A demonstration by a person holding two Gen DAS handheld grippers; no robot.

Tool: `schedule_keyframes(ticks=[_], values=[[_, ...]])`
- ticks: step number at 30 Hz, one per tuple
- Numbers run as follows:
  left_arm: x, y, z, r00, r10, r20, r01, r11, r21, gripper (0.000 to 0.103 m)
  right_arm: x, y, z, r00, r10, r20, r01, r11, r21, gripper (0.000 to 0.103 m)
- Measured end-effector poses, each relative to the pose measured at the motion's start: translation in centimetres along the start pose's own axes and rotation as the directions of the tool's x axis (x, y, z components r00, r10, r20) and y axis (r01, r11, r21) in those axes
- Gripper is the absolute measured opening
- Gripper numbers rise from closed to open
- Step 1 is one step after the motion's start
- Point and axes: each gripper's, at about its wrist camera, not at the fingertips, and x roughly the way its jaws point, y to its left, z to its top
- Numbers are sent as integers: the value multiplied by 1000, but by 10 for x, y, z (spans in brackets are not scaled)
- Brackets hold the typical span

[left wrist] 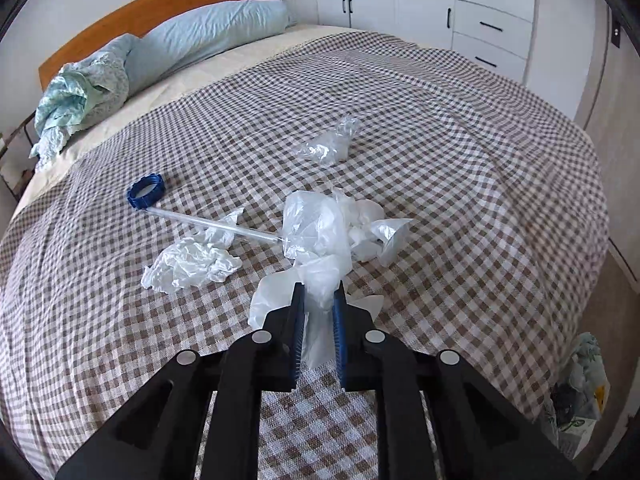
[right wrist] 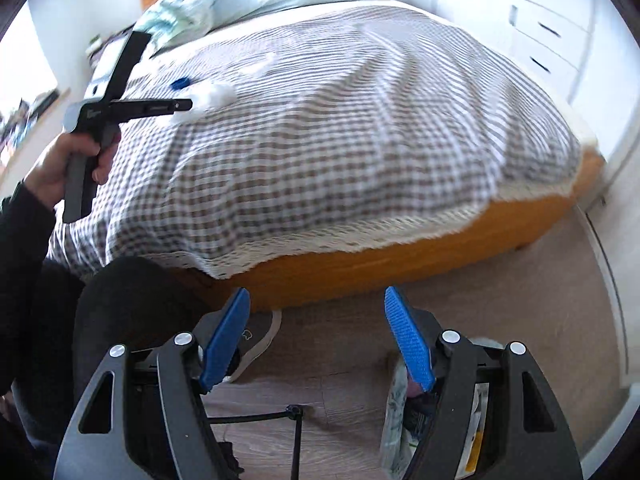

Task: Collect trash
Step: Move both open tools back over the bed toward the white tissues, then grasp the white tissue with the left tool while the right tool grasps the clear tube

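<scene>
Already pinched: white plastic bag (left wrist: 320,280) between the pads of the left claw (left wrist: 319,300), jaws closed on a gathered fold, the rest trailing forward across the checked bedspread (left wrist: 460,184). Probably gripped by its loose tail so the whole bundle lifts in one pull. Bulging further up, with crumpled tissue (left wrist: 366,228) bunched against its far side; whether that tissue sits inside the bag or merely beside it, cannot tell.

Just left, a second crumpled white wad (left wrist: 192,264) flat on the bed. Across its top edge, a clear straw (left wrist: 212,224) running from the bag toward a blue ring (left wrist: 146,192), one end touching or nearly touching the ring. Farther up the bed, well apart, a scrap of clear plastic (left wrist: 332,144). All of it still lying out, so collection judged barely begun.

Down at the floor by the bed's right side, a patterned sack (left wrist: 580,384) standing open-mouthed, with dark and yellow contents partly visible; likely the destination for the trash. Same sack seen close under the right claw (right wrist: 318,336), whose blue pads stand wide apart, holding nothing, seemingly poised over the sack's mouth to steady or spread it for the drop. Right view blurred; contents unreadable there.
</scene>
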Motion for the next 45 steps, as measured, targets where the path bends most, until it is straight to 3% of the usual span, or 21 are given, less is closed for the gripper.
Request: schedule_keyframes(ticks=[3, 6, 8, 10, 11, 13, 14, 15, 16, 18, 22, 25, 29, 32, 37, 43, 45], values=[[-38, 36, -4, 990, -130, 62, 136, 986, -95, 3, 8, 21, 15, 1000, 14, -9, -14, 999, -37, 68], [-82, 97, -3, 971, -150, 187, 191, 955, -225, 3, 16, 43, 38, 999, 36, 13, -35, 996, -84, 68], [-94, 143, -7, 953, -178, 244, 256, 906, -338, 3, 26, 63, 63, 998, 56, 42, -51, 991, -123, 68], [-89, 187, -19, 920, -274, 281, 380, 801, -463, 3, 37, 82, 87, 995, 75, 66, -63, 984, -164, 68], [-85, 201, -24, 917, -276, 287, 389, 771, -504, 3, 44, 92, 100, 994, 78, 77, -63, 981, -186, 68], [-77, 219, -35, 942, -223, 251, 329, 759, -562, 3, 58, 115, 122, 992, 94, 88, -71, 969, -236, 68], [-73, 226, -36, 944, -225, 243, 328, 743, -584, 3, 66, 127, 133, 990, 108, 88, -82, 962, -259, 68], [-70, 233, -39, 933, -250, 259, 358, 715, -601, 3, 73, 137, 142, 988, 128, 86, -100, 956, -275, 66], [-70, 239, -42, 917, -279, 284, 397, 685, -610, 3, 81, 148, 151, 982, 171, 74, -144, 947, -287, 55], [-68, 247, -40, 901, -302, 313, 434, 657, -617, 3, 102, 168, 169, 968, 248, 40, -225, 927, -301, 42], [-65, 252, -43, 903, -300, 307, 429, 652, -626, 3, 153, 186, 203, 969, 249, 9, -236, 931, -279, 35], [-59, 258, -52, 909, -303, 286, 417, 642, -644, 3, 183, 185, 223, 981, 194, 9, -185, 948, -259, 22], [-57, 266, -58, 926, -271, 262, 377, 654, -656, 3, 201, 197, 234, 993, 115, 35, -97, 938, -334, 22], [-55, 269, -59, 928, -266, 260, 372, 650, -662, 3, 204, 205, 232, 996, 53, 71, -18, 904, -427, 22], [-51, 266, -60, 941, -249, 228, 338, 668, -663, 3, 204, 208, 233, 990, -8, 144, 81, 857, -508, 22], [-51, 264, -58, 941, -255, 222, 337, 672, -659, 3, 226, 205, 224, 992, -64, 105, 113, 811, -574, 22], [-50, 264, -59, 943, -252, 217, 332, 673, -661, 3, 226, 202, 224, 994, -48, 100, 95, 827, -554, 21]])
